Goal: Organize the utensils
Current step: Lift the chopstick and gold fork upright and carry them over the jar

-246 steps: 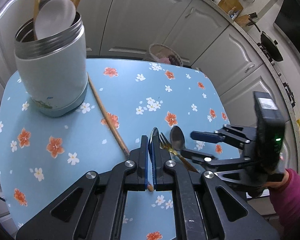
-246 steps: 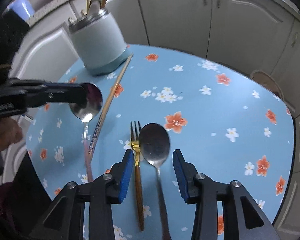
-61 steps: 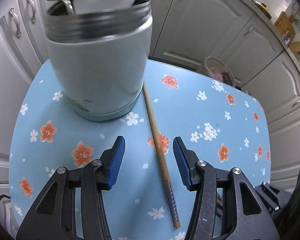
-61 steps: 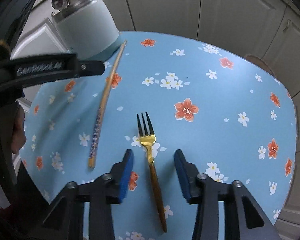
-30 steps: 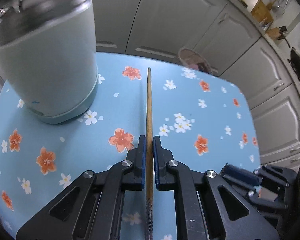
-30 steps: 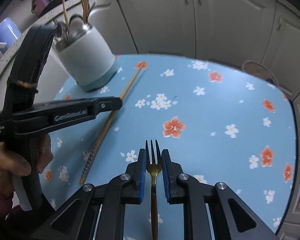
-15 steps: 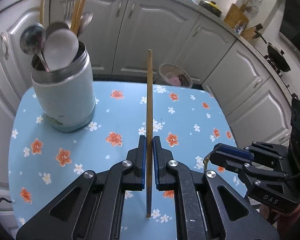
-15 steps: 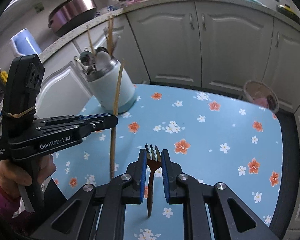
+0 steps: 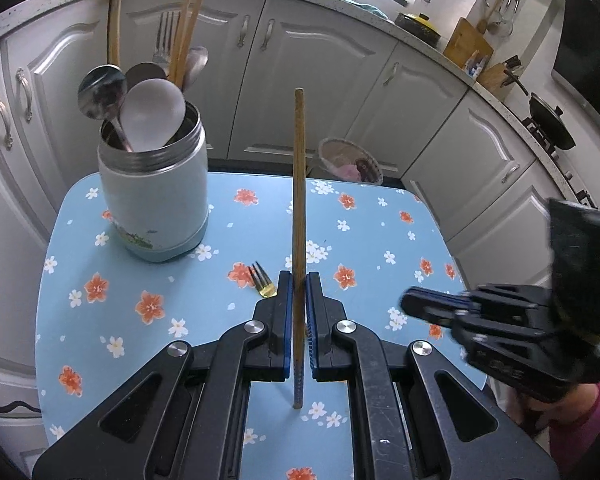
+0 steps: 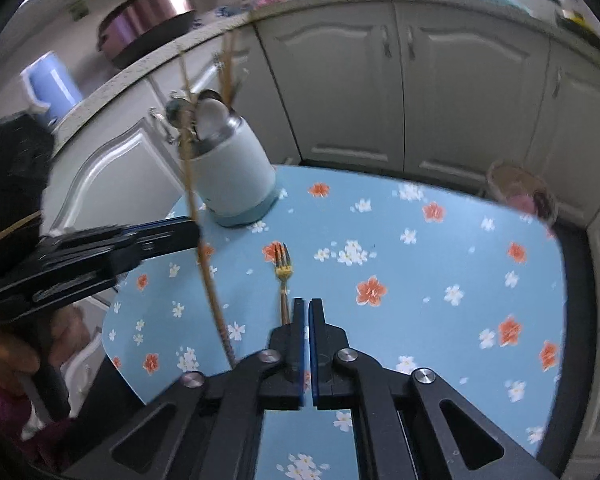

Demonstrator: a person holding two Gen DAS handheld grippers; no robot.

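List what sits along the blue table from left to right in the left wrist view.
utensil holder → gold fork lying on the table → chopstick clamped in the left gripper → right gripper, jaws closing with nothing between them.

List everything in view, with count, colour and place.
table: one, blue cloth with flowers, centre
utensil holder: one, pale blue with steel rim, far left of the table, upright
utensils in the holder: several spoons, a fork and chopsticks, steel and wood
fork: one, gold, flat on the table, not gripped
chopstick: one, wooden, held clear of the table
basket: one, tan, on the floor beyond the table
cabinets: a white row, behind
pot: one, pink, on the counter
left gripper: black with blue pads, shut on the chopstick
right gripper: same colours, shut, empty
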